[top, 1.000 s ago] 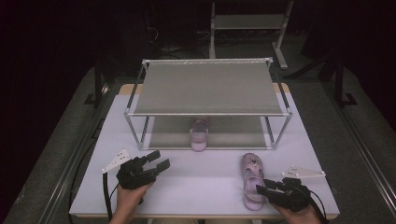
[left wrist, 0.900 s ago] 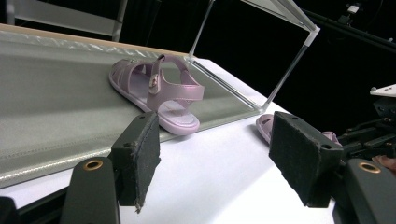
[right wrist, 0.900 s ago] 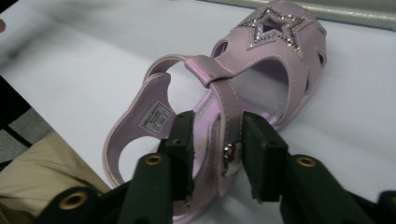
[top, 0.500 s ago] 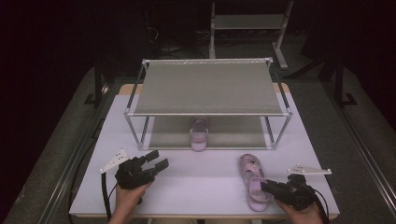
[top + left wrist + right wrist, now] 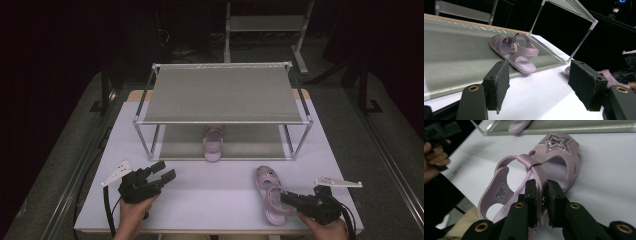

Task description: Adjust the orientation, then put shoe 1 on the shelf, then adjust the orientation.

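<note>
Gripping ankle strap of pink sandal (image 5: 541, 177): right gripper (image 5: 541, 195), jaws pinched on strap, buckle between pads. Sandal lies flat on white table (image 5: 215, 192), toe with star pointing away from right gripper, heel toward it, near table's front edge. Left gripper (image 5: 162, 172) well apart to sandal's left, jaws wide apart, holding nothing, hovering above table. Second sandal (image 5: 514, 53) ahead of left gripper, on lower shelf of rack (image 5: 222, 95), heel poking over shelf edge.
</note>
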Motion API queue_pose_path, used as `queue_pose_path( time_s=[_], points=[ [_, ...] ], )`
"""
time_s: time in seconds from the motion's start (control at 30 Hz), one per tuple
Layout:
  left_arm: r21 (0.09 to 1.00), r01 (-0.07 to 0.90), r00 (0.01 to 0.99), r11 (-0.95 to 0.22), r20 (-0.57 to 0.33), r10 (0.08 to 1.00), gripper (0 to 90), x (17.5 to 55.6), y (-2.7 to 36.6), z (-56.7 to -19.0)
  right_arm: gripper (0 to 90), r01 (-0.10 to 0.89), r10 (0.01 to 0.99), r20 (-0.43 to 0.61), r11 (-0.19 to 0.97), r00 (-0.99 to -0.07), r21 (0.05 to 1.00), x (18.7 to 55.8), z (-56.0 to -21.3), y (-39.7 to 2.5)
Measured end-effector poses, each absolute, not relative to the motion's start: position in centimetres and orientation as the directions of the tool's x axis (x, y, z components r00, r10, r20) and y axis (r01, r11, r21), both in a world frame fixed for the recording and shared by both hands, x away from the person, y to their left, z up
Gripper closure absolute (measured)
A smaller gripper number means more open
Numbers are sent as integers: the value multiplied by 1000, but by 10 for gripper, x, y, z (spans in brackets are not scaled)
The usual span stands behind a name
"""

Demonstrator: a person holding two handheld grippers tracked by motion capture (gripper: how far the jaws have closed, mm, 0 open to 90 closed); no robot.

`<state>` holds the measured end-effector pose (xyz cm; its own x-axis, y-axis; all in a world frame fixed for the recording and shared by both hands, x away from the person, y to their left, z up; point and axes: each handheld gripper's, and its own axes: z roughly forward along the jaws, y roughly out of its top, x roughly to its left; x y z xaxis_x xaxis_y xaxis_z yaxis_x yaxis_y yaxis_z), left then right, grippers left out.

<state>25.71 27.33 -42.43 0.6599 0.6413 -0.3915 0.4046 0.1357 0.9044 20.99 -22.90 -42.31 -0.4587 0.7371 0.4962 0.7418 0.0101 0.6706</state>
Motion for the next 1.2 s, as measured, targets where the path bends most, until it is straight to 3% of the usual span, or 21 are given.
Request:
queue_pose_path(
  time_s=[0.6,1.2],
  points=[
    [903,409,661,134,-394,639,326,258,273,-425,811,703,635,603,-129,-483,699,207,-412,-223],
    [901,412,656,136,-397,642,305,257,275,-425,812,703,635,590,-101,-499,704,223,-409,-206]
  ],
)
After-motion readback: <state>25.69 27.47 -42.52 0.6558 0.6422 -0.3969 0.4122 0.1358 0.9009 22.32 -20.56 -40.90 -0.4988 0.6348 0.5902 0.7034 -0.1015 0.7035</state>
